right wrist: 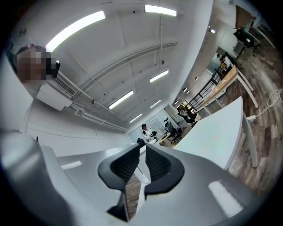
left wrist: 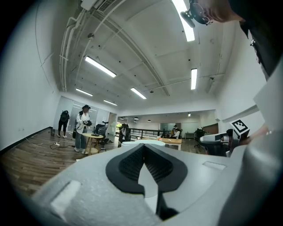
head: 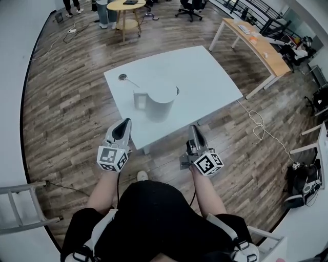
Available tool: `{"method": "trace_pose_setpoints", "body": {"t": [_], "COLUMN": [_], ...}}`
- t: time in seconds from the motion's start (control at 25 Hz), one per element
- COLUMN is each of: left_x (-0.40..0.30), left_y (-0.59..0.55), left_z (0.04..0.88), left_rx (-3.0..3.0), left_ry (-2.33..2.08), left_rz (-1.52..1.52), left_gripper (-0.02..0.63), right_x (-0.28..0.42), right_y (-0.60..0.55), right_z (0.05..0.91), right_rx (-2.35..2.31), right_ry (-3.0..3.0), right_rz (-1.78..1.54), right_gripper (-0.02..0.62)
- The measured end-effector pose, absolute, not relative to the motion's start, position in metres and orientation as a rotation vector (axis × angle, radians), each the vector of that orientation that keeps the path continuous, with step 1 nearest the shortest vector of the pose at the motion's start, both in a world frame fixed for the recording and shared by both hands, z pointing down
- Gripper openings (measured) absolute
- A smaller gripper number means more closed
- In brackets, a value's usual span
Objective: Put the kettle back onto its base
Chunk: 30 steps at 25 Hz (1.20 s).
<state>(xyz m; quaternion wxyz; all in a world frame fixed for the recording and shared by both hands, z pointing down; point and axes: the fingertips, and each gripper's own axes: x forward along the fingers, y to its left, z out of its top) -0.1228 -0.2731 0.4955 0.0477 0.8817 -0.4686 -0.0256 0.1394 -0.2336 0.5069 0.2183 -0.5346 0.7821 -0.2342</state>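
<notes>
The white kettle [head: 163, 101] stands upright near the middle of the white table [head: 205, 71], its handle [head: 139, 99] turned to the left. A small round grey disc [head: 123, 77] with a thin line running off it lies behind and left of the kettle; I cannot tell whether it is the base. My left gripper [head: 124, 123] hovers at the table's near edge, in front of the kettle and apart from it, with its jaws shut and empty [left wrist: 143, 146]. My right gripper [head: 193, 129] hangs at the near edge further right, with a narrow gap between its pads and nothing in it [right wrist: 142, 148].
A long wooden desk [head: 261, 46] stands at the right and a round wooden table [head: 125, 7] at the back. A cable [head: 259, 123] loops on the wood floor to the right of the table. A ladder [head: 20, 207] lies at lower left. Several people stand far off.
</notes>
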Motion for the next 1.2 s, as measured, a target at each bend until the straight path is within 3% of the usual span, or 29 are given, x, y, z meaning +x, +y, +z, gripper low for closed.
{"method": "trace_pose_setpoints", "body": {"t": [0.32,1.2], "left_x": [-0.101,-0.084], "left_y": [-0.236,-0.21], "left_z": [0.482,0.494], "left_rx": [2.692,2.689], "left_ry": [-1.504,-1.546], "left_rz": [-0.087,-0.022], "left_gripper": [0.002,0.002], "right_x": [0.149,0.169], "right_y": [-0.208,-0.189], "right_z": [0.488,0.513], "right_rx": [-1.518,-1.457], "right_ry": [2.334,2.409], "right_rz": [-0.449,-0.53], "right_gripper": [0.003,0.003]}}
